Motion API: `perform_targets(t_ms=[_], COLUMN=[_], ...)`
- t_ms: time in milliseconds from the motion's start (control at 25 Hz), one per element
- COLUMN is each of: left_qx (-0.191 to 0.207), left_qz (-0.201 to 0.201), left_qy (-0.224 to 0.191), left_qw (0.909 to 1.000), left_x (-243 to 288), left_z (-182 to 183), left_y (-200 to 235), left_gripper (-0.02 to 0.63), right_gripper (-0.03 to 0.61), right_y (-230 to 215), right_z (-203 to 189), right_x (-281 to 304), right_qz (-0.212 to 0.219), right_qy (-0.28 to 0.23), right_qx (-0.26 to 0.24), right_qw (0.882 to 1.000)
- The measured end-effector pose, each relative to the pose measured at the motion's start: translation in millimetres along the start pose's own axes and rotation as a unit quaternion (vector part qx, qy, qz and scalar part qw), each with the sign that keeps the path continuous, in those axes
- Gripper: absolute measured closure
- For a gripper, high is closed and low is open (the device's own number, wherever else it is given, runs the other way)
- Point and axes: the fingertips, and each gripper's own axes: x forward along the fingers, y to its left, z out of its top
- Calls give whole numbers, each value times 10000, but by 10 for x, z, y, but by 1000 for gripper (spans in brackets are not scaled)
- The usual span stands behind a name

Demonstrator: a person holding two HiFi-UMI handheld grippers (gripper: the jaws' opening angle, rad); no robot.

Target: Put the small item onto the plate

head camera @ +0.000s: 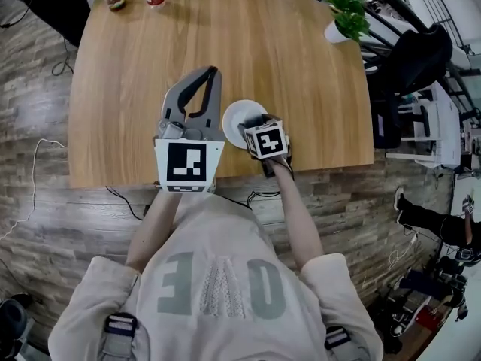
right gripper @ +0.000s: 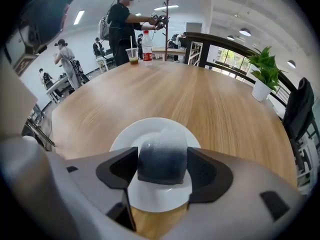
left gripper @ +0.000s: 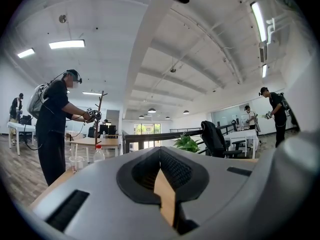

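The right gripper has its jaws clamped on the small item, a stubby thing that's dark lower down and pale and cloudy on top. It's pinched squarely between the two pads. The item hangs right over the middle of the white plate, which sits on the wooden table near the edge closest to the person. Neither the right gripper view nor the head view shows whether the item's underside is touching the plate or floating just above it.

The left gripper is closed on nothing. It's lifted up beside the plate with its jaws pointing out across the room, so it isn't steadying anything.

So what could go wrong? Mostly the drop. If the jaws open while there's a gap underneath, the item could bounce or tip on the smooth plate and skid toward the rim. It looks a bit rounded on top, so it may not settle flat. It could also cling to one pad and get dragged sideways as the jaws spread.

The other worry is the plate itself. It's loose and close to the table edge, so a jaw tip pressing down or catching the rim could shove it toward the person.
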Motion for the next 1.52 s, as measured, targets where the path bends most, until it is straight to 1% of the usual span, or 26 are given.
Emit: perform_targets(t_ms=[320,480,600,640,720,800,880,960,1000,1040,1080,1120,1160,1200,1240,1280,1320,1440,1520], left_qx=[16,29,65,79,101,129,158,126,84,51,54,93,140,155,133,102,92,132,129], left_qz=[-46,-44,-63,-76,-105,-138,-174,-176,-166,-162,-178,-225,-290,-351,-398,-435,-464,-557,-646], left_qy=[40,4,13,14,2,-41,-110,-162,-183,-211,-260,-332,-415,-489,-548,-599,-646,-790,-905], left_qw=[10000,10000,10000,9999,9999,9998,9997,9996,9997,9996,9995,9992,9986,9981,9976,9972,9968,9952,9937], left_x=[-1,10,8,5,2,18,59,82,78,71,70,82,105,127,144,155,161,155,127], left_z=[-15,13,24,27,40,74,130,190,223,262,312,374,442,510,573,631,682,819,923], left_y=[-25,-1,-13,-20,-27,-15,10,16,5,-11,-26,-35,-42,-52,-67,-84,-100,-145,-193], left_gripper=[606,604,605,605,605,604,605,605,604,604,606,606,605,604,605,604,605,605,605], right_gripper=[264,262,261,261,256,253,255,255,256,256,259,281,431,535,553,560,561,561,561], right_y=[20,24,44,53,72,66,-2,-91,-126,-147,-157,-171,-198,-226,-243,-246,-238,-202,-179], right_z=[-19,-9,16,49,178,398,721,1046,1187,1313,1427,1533,1621,1682,1717,1727,1718,1613,1504], right_x=[80,104,78,44,-64,-235,-509,-889,-1114,-1352,-1592,-1831,-2064,-2284,-2480,-2649,-2791,-3098,-3215], right_qz=[174,75,20,42,133,179,53,-131,-205,-247,-274,-342,-479,-656,-838,-1009,-1171,-1638,-1857], right_qy=[191,168,103,11,-334,-805,-1403,-2041,-2367,-2711,-3089,-3500,-3910,-4277,-4574,-4798,-4960,-5265,-5379], right_qx=[131,180,91,83,119,155,188,259,319,412,552,745,951,1106,1174,1166,1113,955,923], right_qw=[9996,9997,9999,10000,9993,9965,9899,9785,9709,9614,9491,9332,9142,8947,8775,8637,8531,8288,8171])
